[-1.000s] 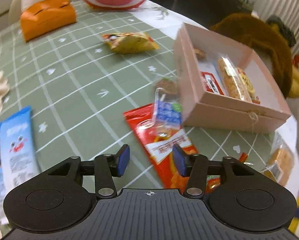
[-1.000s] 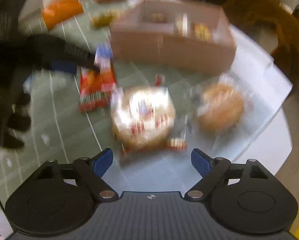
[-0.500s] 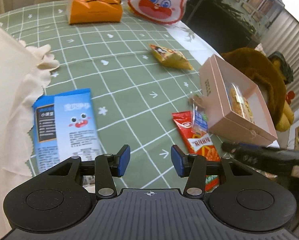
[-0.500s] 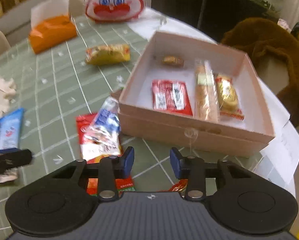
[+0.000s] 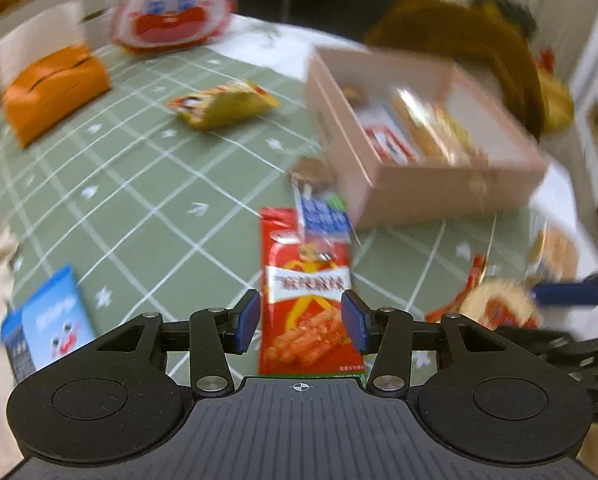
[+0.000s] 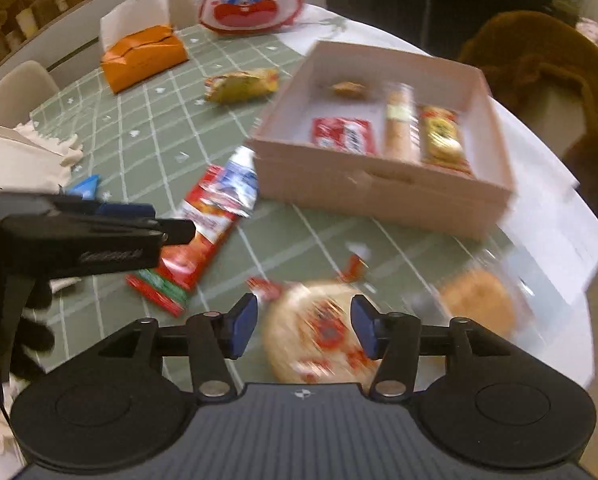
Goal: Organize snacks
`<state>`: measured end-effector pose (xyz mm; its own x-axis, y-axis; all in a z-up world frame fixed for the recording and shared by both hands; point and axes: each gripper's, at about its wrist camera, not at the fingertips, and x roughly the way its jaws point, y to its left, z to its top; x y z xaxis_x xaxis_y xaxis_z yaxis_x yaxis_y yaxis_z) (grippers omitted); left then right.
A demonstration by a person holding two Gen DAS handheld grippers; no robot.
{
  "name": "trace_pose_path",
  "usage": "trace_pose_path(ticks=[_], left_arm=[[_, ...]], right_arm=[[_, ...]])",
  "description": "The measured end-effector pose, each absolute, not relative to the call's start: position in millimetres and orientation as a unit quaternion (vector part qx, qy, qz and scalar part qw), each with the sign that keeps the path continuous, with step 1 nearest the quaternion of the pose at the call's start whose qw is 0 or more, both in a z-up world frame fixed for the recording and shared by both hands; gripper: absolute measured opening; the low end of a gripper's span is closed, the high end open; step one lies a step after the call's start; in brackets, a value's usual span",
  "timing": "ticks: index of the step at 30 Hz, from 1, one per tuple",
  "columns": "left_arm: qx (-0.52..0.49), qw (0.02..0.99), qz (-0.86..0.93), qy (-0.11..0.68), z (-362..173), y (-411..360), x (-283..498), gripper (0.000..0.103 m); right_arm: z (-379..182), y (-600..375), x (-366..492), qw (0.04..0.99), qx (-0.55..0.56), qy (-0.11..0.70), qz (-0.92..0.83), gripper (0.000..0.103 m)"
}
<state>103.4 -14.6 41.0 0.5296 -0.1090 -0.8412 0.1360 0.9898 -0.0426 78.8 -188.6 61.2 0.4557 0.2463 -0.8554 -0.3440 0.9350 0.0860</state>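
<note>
On a round desk (image 6: 147, 128) under a green cloth gridded in white, two sets of blue-padded tongs hang over loose snacks, each set empty. The left tongs (image 5: 301, 322) stand parted with nothing between the pads; a flat red foil snack packet (image 5: 305, 292) lies on the cloth beneath their gap, its far end at 12 o'clock under a small clear-and-blue wrapped sweet (image 5: 321, 216). The right tongs (image 6: 305, 326) are spreading, gripping nothing, above a round cake in a red-printed clear wrapper (image 6: 319, 340); a second round golden bun in clear film (image 6: 475, 300) lies at 3 o'clock from it. The shallow pink cardboard box (image 6: 379, 192), at 12 o'clock from both tools, already holds a red packet, a long biscuit stick, a yellow-wrapped bar and one small piece. A yellow crinkled bag (image 6: 241, 84) lies alone at 10 o'clock from the box, well apart from it.

The red packet looks light, limp and slick: it would likely sag if pinched at one end, so a hold across its short width near the middle or on a sealed edge seems safest. The cake looks soft and crushable; a gentle pinch on the wrapper's crimped edge should spare it.
</note>
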Motion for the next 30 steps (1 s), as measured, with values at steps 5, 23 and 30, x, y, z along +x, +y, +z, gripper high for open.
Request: trace_pose_path(ticks=[5,23,30], left_arm=[[0.069,0.866,-0.067,0.491,32.0,-35.3,110.8,0.063],[0.014,0.871,-0.05,0.488,23.3,-14.4,141.9,0.086],[0.011,0.873,-0.073,0.483,29.4,-7.4,101.6,0.057]], right_arm=[[53.9,-212.9,71.8,0.851,-0.038,0.503,0.145,0.053],[52.2,-222.9,58.7,0.849,-0.013,0.508,0.144,0.069],[47.6,-216.5,54.4,0.844,0.001,0.514,0.155,0.071]])
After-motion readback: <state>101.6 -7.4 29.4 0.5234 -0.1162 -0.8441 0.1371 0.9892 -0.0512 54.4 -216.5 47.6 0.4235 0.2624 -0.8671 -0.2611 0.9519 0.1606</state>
